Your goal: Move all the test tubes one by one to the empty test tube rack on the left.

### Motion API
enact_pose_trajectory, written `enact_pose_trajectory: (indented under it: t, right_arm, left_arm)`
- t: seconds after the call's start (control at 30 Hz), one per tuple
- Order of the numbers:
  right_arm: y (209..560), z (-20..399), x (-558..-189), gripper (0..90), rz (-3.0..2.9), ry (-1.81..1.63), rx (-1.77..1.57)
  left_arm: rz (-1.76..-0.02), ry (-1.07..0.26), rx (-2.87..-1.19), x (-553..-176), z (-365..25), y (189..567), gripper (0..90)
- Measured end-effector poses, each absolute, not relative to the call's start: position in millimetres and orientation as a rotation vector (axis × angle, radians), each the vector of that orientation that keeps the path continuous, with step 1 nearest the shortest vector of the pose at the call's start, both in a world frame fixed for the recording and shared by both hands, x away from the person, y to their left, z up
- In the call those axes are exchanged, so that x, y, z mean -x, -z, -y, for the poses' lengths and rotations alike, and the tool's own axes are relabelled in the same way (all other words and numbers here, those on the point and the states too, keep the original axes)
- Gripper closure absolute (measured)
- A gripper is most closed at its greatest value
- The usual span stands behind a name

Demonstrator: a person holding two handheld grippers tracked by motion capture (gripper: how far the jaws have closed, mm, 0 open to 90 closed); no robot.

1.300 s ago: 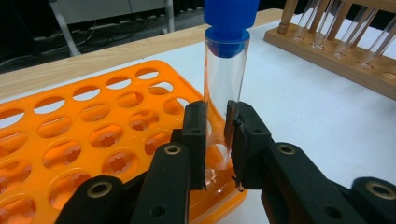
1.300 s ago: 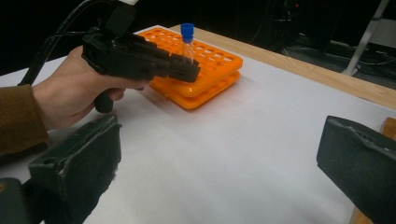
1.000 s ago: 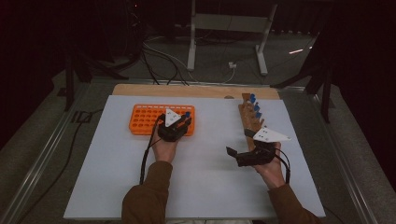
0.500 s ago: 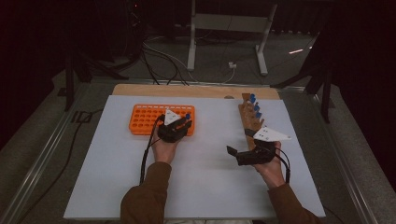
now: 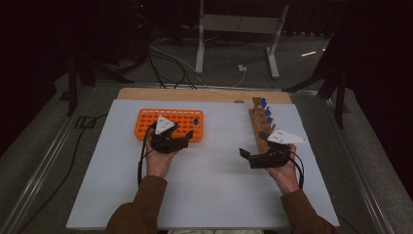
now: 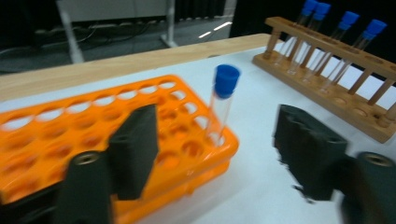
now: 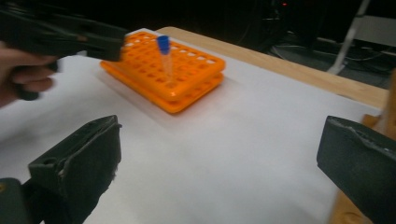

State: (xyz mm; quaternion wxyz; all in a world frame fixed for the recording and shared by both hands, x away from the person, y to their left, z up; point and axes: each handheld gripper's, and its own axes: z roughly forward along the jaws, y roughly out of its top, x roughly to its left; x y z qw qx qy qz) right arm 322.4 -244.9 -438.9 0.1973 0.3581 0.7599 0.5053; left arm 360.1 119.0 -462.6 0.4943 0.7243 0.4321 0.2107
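An orange tube rack [image 5: 168,122] [image 6: 70,130] [image 7: 187,74] lies at the left of the white sheet. One clear tube with a blue cap [image 5: 196,122] [image 6: 223,100] [image 7: 164,53] stands upright in its near right corner. My left gripper [image 5: 187,136] [image 6: 219,154] sits just short of that tube. Its jaws have just been opening, and the pads are clear of the tube. A wooden rack [image 5: 258,129] [image 6: 327,65] with several blue-capped tubes stands at the right. My right gripper [image 5: 246,155] [image 7: 219,158] hovers beside it, open and empty, pointing left.
A wooden board [image 5: 195,95] runs along the far edge of the white sheet [image 5: 209,190]. Beyond the table stand a metal frame [image 5: 234,44] and loose cables on the floor. A cable trails from each gripper toward the person.
The left gripper has let go of the blue-capped tube, opened, and drawn back toward the person. The tube stays standing in the orange rack. The right hand has kept still.
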Motion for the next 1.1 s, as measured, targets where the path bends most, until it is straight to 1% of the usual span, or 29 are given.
enact_pose_trajectory:
  t: [0.1,0.13,0.17,0.23,0.27,0.53,0.67,0.83,0.97,1.1]
  right_arm:
    - [436,250,-327,0.0,-2.112,-1.407,-1.03]
    - [435,251,-329,0.0,-2.106,-1.404,-1.035]
    - [433,253,-331,0.0,-2.101,-1.399,-1.04]
    - [431,255,-334,0.0,-2.093,-1.39,-1.058]
    - [430,257,-336,0.0,-2.086,-1.389,-1.064]
    - [423,264,-348,0.0,-2.039,-1.355,-1.114]
    - [418,267,-354,0.0,-2.015,-1.324,-1.119]
    - [413,277,-366,0.0,-1.971,-1.313,-1.171]
    - [418,284,-377,2.0,-1.967,-1.28,-1.206]
    - [426,288,-385,6.6,-1.978,-1.231,-1.245]
  left_arm:
    - [-1.071,-0.547,-1.744,-348,-133,459,16.4]
    - [-1.074,-0.548,-1.734,-345,-138,458,16.2]
    - [-1.086,-0.56,-1.731,-341,-142,458,13.9]
    - [-1.103,-0.576,-1.719,-334,-150,457,3.9]
    - [-1.112,-0.584,-1.713,-330,-155,457,2.0]
    - [-1.136,-0.6,-1.654,-311,-178,465,0.9]
    - [-1.14,-0.578,-1.64,-308,-186,466,0.9]
    - [-1.128,-0.632,-1.647,-302,-184,466,0.7]
    - [-1.106,-0.623,-1.662,-302,-181,465,0.7]
    - [-1.097,-0.632,-1.674,-301,-179,466,0.7]
